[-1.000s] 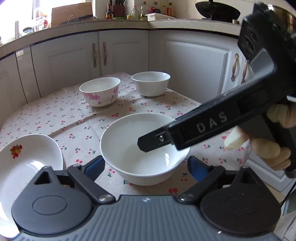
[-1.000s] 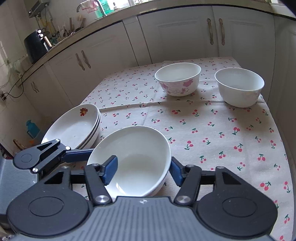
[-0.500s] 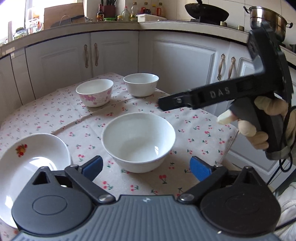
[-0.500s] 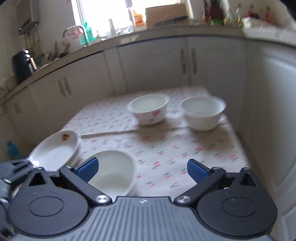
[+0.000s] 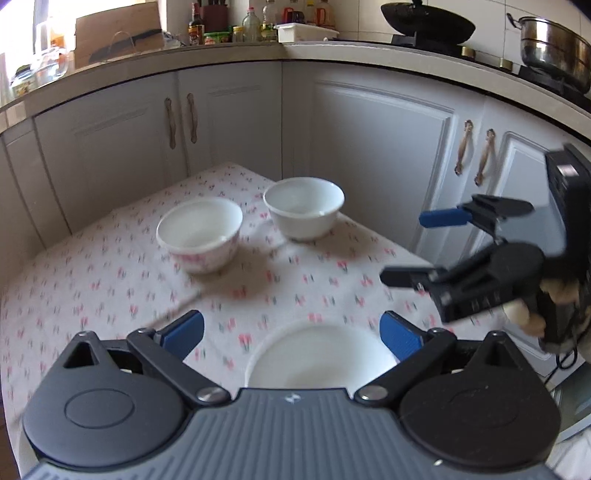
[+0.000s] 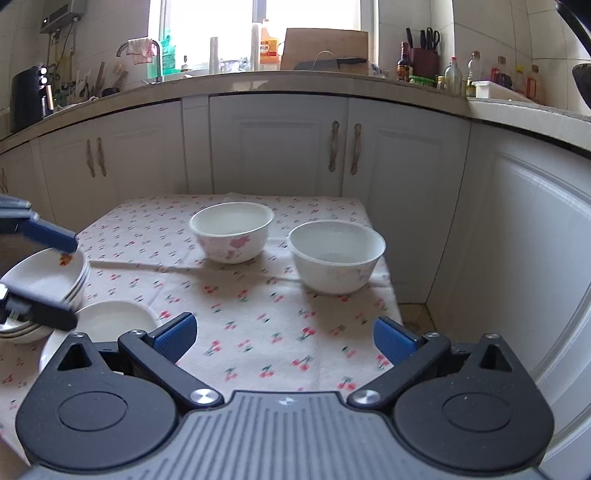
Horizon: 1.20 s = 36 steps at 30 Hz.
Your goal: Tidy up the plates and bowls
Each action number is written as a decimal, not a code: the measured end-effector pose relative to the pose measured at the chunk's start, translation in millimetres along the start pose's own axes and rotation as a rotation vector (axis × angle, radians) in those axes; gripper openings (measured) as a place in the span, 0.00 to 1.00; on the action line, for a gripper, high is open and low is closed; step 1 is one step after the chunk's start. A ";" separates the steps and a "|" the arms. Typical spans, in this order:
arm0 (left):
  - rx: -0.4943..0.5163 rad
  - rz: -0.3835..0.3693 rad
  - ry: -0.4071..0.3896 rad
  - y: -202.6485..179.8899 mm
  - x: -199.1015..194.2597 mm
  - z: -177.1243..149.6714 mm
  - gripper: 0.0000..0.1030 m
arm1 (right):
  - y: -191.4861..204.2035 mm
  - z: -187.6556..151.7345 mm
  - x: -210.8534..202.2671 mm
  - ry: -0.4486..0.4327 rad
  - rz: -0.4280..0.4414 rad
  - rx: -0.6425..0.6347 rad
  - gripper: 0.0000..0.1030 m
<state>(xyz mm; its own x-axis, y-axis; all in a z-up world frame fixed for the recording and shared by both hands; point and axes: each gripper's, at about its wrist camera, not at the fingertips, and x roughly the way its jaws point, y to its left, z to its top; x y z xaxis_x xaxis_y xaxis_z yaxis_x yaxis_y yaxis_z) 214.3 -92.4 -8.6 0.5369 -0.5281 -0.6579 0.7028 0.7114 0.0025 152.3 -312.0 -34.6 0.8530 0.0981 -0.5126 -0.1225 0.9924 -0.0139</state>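
A plain white bowl [image 5: 317, 354] rests on the cherry-print cloth just below my left gripper [image 5: 291, 332], whose jaws stand open and apart from the bowl. The same bowl [image 6: 114, 321] lies low left in the right wrist view, beside a stack of plates [image 6: 40, 280] with a fruit print. My right gripper [image 6: 284, 336] is open over bare cloth with nothing in it. Farther back stand a pink-flowered bowl [image 6: 232, 232] and another white bowl [image 6: 336, 254]. In the left wrist view the right gripper [image 5: 417, 247] hangs off the table's right edge. The left gripper [image 6: 74, 282] shows over the plates.
The table [image 6: 388, 295] ends close behind the white bowl on the right, with floor [image 6: 413, 314] beyond. White cabinets [image 6: 277, 147] surround the table at the back and right. The counter above carries bottles, a wok [image 5: 428, 18] and a pot [image 5: 554, 48].
The right gripper's jaws have spread wide and it has come off the near white bowl, swinging right toward the far bowls. The left gripper has drawn back and risen.
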 end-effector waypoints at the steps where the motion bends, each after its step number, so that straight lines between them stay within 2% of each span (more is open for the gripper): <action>1: 0.005 -0.013 0.001 2.4 6.6 9.2 0.98 | -2.4 1.7 2.9 0.000 0.000 -0.002 1.00; 8: 0.028 -0.036 0.052 11.6 58.0 63.1 0.98 | -19.1 14.8 25.1 0.023 0.041 -0.026 1.00; 14: 0.063 -0.059 0.087 12.0 100.3 99.5 0.98 | -33.3 22.7 42.0 0.045 0.023 -0.103 1.00; 19: 0.019 -0.091 0.126 17.0 142.7 121.8 0.98 | -52.1 31.0 62.4 0.065 0.037 -0.106 1.00; 22: 0.000 -0.102 0.160 20.5 166.1 131.2 0.98 | -62.6 35.3 73.6 0.073 0.065 -0.075 1.00; 28: -0.012 -0.109 0.197 22.7 195.7 139.5 0.98 | -62.7 36.7 92.6 0.067 0.087 -0.104 0.99; 32: -0.016 -0.115 0.205 23.7 208.3 146.0 0.95 | -60.5 34.5 103.6 0.071 0.084 -0.119 0.87; 36: -0.030 -0.111 0.219 25.6 218.2 149.4 0.88 | -62.3 33.7 110.6 0.072 0.083 -0.109 0.87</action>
<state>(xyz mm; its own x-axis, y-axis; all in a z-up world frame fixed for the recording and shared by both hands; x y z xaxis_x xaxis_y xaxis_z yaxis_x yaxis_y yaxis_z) 419.2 -258.7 -39.6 0.3409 -0.4927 -0.8006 0.7361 0.6697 -0.0987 271.4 -360.5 -61.5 0.7996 0.1703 -0.5759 -0.2489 0.9667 -0.0596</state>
